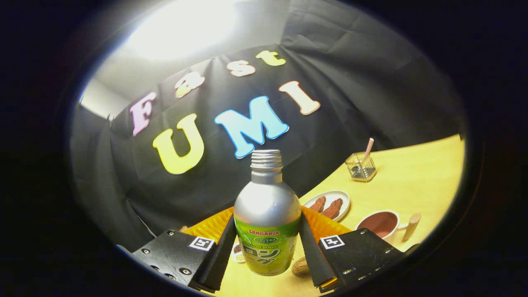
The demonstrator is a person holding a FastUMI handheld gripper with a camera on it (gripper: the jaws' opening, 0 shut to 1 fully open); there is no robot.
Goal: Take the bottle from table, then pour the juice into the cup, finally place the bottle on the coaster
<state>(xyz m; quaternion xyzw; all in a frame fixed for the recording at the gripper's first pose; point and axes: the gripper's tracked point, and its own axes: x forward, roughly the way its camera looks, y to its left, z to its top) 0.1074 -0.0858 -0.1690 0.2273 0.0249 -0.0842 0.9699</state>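
- With both fingers pressed against the flanks of the bottle (267,218), the tool (267,251) is closed on it at the level of the green label, one finger on each side, the silver shoulder and threaded neck rising above the grip.
- The bottle stands along the tool's own up-axis, its long axis upright between the fingers and its mouth uncapped (no lid shows on the threads), so any tip of the tool tips the mouth with it.
- Its base hangs above the bench (412,185), so I judge the bottle to be lifted clear, not resting; the whole view is canted, which suggests the tool is already leaning.
- The relation the coming move turns on: the cup (381,225) lies ahead and off to the right of the right finger, near but apart from the bottle, with a reddish inside and a wooden handle pointing farther right.
- To pour, the mouth would need to travel rightward and forward over that rim, then tilt toward it (my judgement, not something seen).
- Just behind the bottle, an orange ribbed thing (326,225) shows past both fingers; whether it is the coaster I cannot tell.
- Beyond it sit a white oval plate (343,197) with two brown pieces, and farther off a small wire basket (361,167) holding a pink stick.
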